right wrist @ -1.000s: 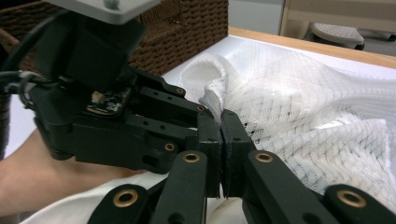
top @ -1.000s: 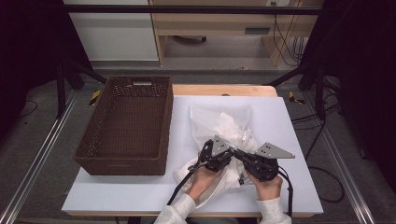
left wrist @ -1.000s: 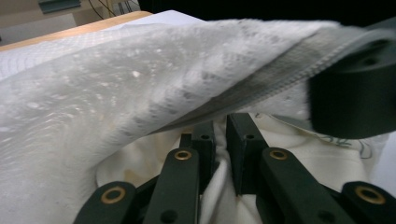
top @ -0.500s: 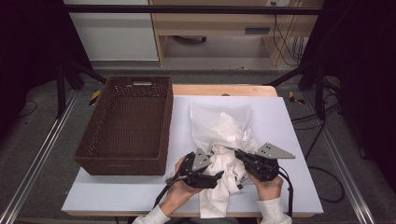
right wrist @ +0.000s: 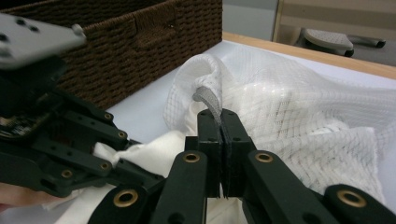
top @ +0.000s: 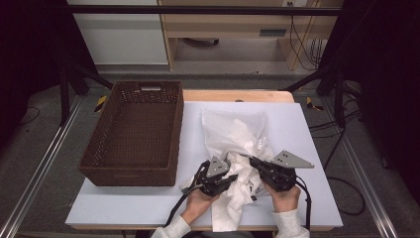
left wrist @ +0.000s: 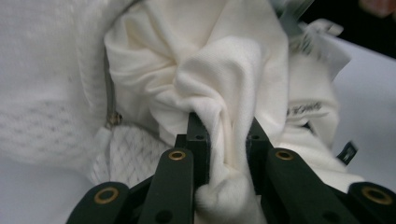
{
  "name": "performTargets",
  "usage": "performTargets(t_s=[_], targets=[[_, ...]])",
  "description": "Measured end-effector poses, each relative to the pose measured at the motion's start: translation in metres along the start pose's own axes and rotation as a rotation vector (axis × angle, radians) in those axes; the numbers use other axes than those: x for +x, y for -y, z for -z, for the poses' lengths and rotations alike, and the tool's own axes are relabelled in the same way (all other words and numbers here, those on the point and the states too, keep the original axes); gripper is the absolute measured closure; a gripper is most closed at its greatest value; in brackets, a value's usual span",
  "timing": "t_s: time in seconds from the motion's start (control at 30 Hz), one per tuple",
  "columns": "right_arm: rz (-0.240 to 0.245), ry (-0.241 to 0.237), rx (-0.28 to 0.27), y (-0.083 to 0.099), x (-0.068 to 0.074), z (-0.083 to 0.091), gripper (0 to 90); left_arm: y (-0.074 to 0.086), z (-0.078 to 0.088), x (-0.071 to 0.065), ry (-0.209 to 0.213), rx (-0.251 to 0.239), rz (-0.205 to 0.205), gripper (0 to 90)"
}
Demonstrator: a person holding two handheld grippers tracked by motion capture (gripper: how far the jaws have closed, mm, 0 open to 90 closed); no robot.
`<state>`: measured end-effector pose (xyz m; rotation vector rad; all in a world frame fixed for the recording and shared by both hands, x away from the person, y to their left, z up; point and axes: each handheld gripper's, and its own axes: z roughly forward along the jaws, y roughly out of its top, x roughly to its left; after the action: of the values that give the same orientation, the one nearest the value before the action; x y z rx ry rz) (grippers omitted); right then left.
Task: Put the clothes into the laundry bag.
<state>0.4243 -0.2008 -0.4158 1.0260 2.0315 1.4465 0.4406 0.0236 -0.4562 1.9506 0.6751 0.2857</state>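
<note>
Garment [top: 236, 171] extraction from mesh bag [top: 233, 130] looks under way, maybe half done by my read. Bag lies at centre of the high view on the white table [top: 307, 148], its mouth toward the lower edge of the frame, and a wad of white cloth spills out of it between the two grippers and trails down to the table's near edge.

Right gripper [right wrist: 219, 122]: jaws pressed together on the bag's grey edge band [right wrist: 208, 99], pinned flat between them with no gap visible. It seems to serve as the anchor, holding the mouth while the other side pulls.

Left gripper [left wrist: 226, 128]: jaws have just been closing, and a thick twist of the white garment sits between them, bulging above and below the pads. Jaws stand well apart because the fold is bulky, but they press on it from both sides, so I call that a grip. Zip pull [left wrist: 113, 119] and mesh show at left of the left gripper view, tags [left wrist: 303, 109] at right.

Left to do, as I judge it: part of the garment looks tucked under the mesh in the upper half of the pile, so more pulling is needed. Basket [top: 133, 131] at left of the high view has nothing in it; likely the destination, though nothing confirms that.
</note>
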Motion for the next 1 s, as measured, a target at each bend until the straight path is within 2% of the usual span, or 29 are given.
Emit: performTargets(t_s=[0.07,0.13,0.17,0.27,0.3,0.37,0.4,0.5,0.57,0.63,0.77,0.83,0.9,1.0], targets=[[-0.005,-0.006,-0.013,-0.002,0.0,0.002,88.9,-0.009,-0.001,-0.006,0.01,-0.015,-0.029,77.4],[-0.004,-0.014,-0.027,-0.003,0.0,0.004,89.0,-0.018,-0.007,-0.012,-0.001,0.0,-0.07,77.4],[0.001,-0.018,-0.03,-0.004,0.0,0.005,89.0,-0.022,-0.012,-0.015,-0.012,0.01,-0.09,77.4],[0.002,-0.019,-0.039,-0.005,0.0,0.009,89.1,-0.027,-0.027,-0.014,-0.05,0.023,-0.107,77.3],[0.001,-0.022,-0.042,-0.005,-0.001,0.01,89.0,-0.027,-0.034,-0.011,-0.066,0.029,-0.102,77.3],[-0.007,-0.03,-0.046,-0.005,-0.002,0.01,89.1,-0.026,-0.047,-0.002,-0.08,0.044,-0.06,76.9],[-0.013,-0.036,-0.043,-0.004,-0.003,0.01,89.1,-0.024,-0.052,0.002,-0.095,0.038,-0.053,76.6],[-0.014,-0.033,-0.032,-0.002,-0.004,0.009,89.1,-0.023,-0.056,0.01,-0.122,0.02,-0.024,74.6],[-0.015,-0.007,-0.011,0.0,-0.005,0.007,89.1,-0.023,-0.053,0.009,-0.138,0.016,-0.016,68.7],[-0.013,0.019,0.002,0.002,-0.008,0.007,89.1,-0.023,-0.044,0.007,-0.15,0.018,-0.01,53.3],[-0.022,0.024,0.003,0.004,-0.011,0.007,89.0,-0.02,-0.015,0.003,-0.094,0.054,-0.033,30.7],[-0.026,0.023,0.002,0.004,-0.012,0.007,89.0,-0.013,0.002,0.002,-0.089,0.056,-0.059,26.2],[-0.022,0.024,0.004,0.005,-0.011,0.007,89.0,-0.003,0.015,0.002,-0.081,0.09,-0.027,22.5],[-0.016,0.023,0.01,0.006,-0.009,0.004,89.0,0.016,0.018,0.003,-0.069,0.113,-0.027,21.8]])
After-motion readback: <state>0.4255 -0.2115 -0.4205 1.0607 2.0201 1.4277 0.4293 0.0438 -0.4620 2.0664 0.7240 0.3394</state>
